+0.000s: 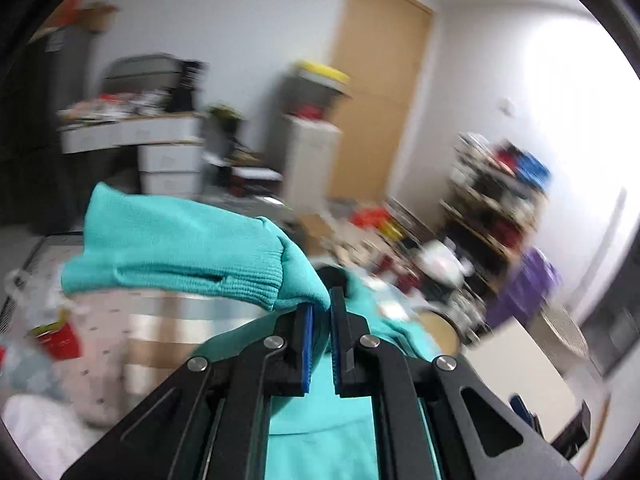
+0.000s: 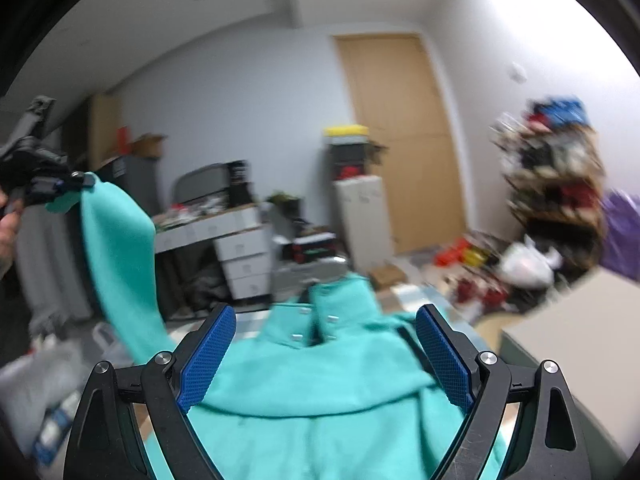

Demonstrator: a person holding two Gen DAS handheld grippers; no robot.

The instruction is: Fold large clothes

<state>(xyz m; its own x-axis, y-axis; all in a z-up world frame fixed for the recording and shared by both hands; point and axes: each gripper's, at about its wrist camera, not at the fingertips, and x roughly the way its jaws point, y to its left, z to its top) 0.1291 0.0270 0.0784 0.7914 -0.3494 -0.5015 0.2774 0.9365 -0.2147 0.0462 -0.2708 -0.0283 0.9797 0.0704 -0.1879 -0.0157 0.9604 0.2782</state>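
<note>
A large teal sweatshirt (image 2: 320, 380) with metal snaps at its collar lies spread below my right gripper (image 2: 324, 320), which is wide open and empty above it. My left gripper (image 1: 320, 304) is shut on the teal sleeve (image 1: 180, 248) near its ribbed cuff and holds it raised in the air. In the right wrist view the left gripper (image 2: 68, 186) shows at the far left with the sleeve (image 2: 116, 264) hanging down from it to the garment's body.
A wooden door (image 2: 404, 136) stands at the back. A desk with white drawers (image 2: 240, 256) is at back left, cluttered shelves (image 2: 556, 184) at right. A white cabinet top (image 2: 572, 344) lies at lower right. Bags and boxes litter the floor.
</note>
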